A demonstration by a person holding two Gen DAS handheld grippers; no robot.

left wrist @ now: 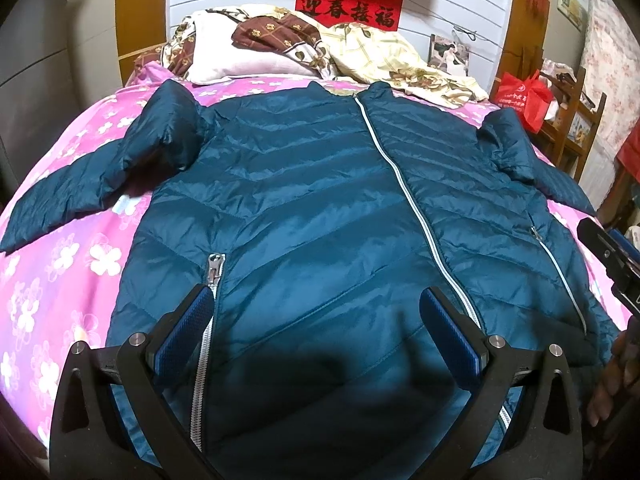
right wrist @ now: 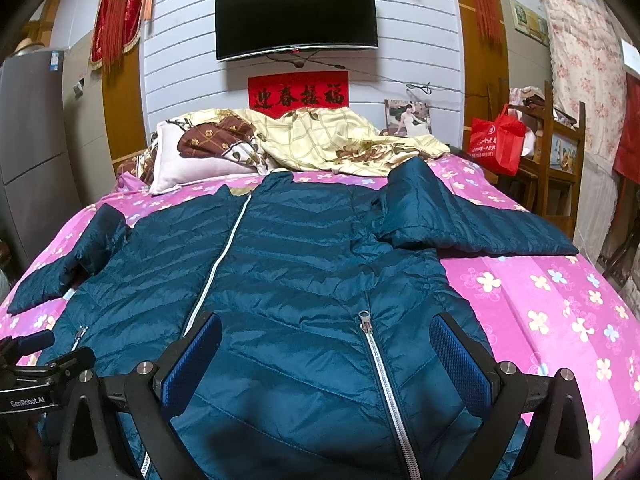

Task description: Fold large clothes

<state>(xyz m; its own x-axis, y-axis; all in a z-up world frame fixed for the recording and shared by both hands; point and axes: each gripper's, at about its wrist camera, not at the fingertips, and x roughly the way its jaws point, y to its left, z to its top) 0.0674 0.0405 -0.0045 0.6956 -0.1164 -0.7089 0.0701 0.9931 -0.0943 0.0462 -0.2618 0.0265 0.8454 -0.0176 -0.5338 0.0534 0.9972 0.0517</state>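
Observation:
A teal quilted down jacket (left wrist: 312,200) (right wrist: 304,264) lies face up and zipped on a pink flowered bed sheet (left wrist: 60,272) (right wrist: 560,320), collar toward the headboard and both sleeves spread out to the sides. My left gripper (left wrist: 316,304) hovers open over the jacket's lower left part, close to a pocket zipper (left wrist: 214,268). Over the lower right part my right gripper (right wrist: 326,332) stands open, with the other pocket zipper (right wrist: 365,320) between its blue fingers. Neither holds any cloth. The right gripper's body (left wrist: 616,264) shows at the left wrist view's right edge.
Pillows and a crumpled yellow quilt (right wrist: 320,140) are piled at the head of the bed. A wall television (right wrist: 296,16) hangs above. A red bag (right wrist: 496,140) sits on wooden shelving at the right. A grey cabinet (right wrist: 28,140) stands at the left.

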